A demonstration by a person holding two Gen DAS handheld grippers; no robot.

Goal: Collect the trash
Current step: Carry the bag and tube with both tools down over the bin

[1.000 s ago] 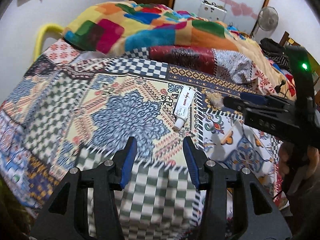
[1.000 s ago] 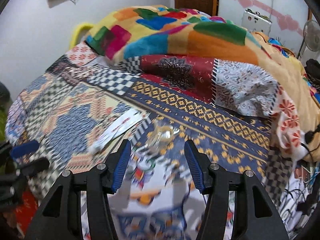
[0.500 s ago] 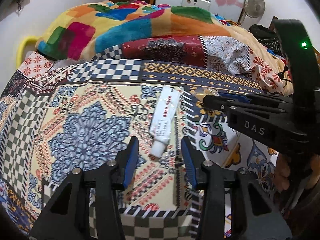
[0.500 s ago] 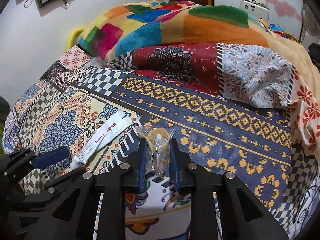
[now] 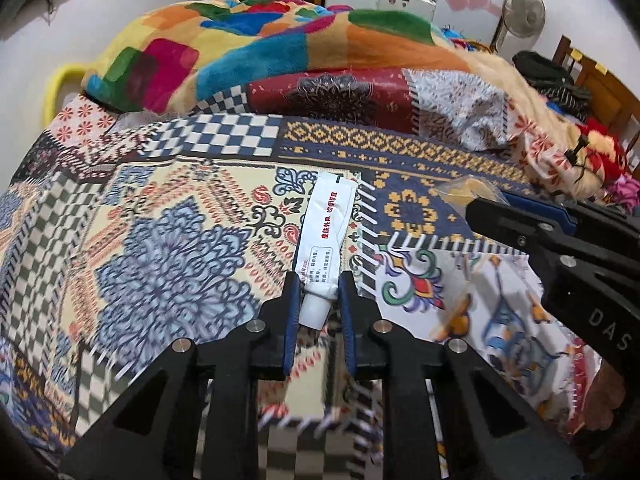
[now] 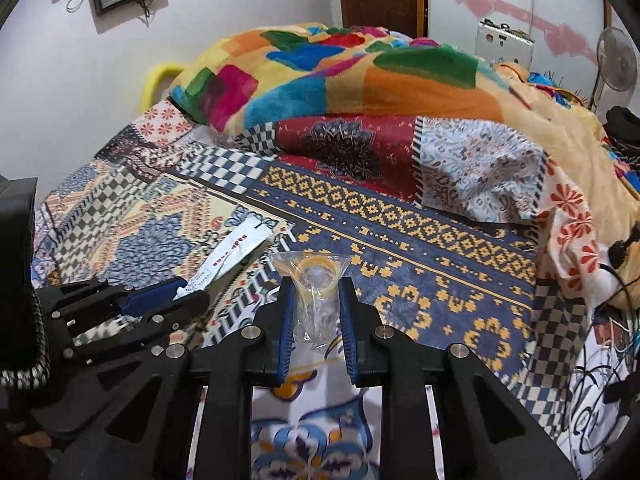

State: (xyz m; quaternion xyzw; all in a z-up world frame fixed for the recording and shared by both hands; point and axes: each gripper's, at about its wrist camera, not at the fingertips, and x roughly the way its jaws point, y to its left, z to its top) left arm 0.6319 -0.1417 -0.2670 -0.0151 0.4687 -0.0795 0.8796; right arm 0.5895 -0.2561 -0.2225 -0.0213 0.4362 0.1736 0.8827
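A white squeezed tube with red print point(image 5: 326, 232) lies on the patterned bedspread point(image 5: 160, 248). My left gripper point(image 5: 317, 284) is shut on its capped near end; the tube also shows in the right wrist view point(image 6: 232, 256). My right gripper point(image 6: 316, 296) is shut on a clear plastic wrapper with a yellow ring inside point(image 6: 314, 280) and holds it just above the bedspread. In the left wrist view the right gripper point(image 5: 520, 220) stands to the right with the wrapper's tip point(image 5: 464, 190) showing. In the right wrist view the left gripper point(image 6: 160, 300) is at the left.
A heap of bright patchwork blankets point(image 5: 280, 48) and a red and grey quilt point(image 6: 400, 152) lie across the far side of the bed. A yellow chair back point(image 5: 60, 80) stands by the wall. A fan point(image 5: 524, 12) and dark clothes point(image 5: 552, 76) are at the far right.
Both grippers moved forward over the bed. The right jaws closed on the plastic wrapper half a second ago; the left jaws have now closed on the tube's cap end.
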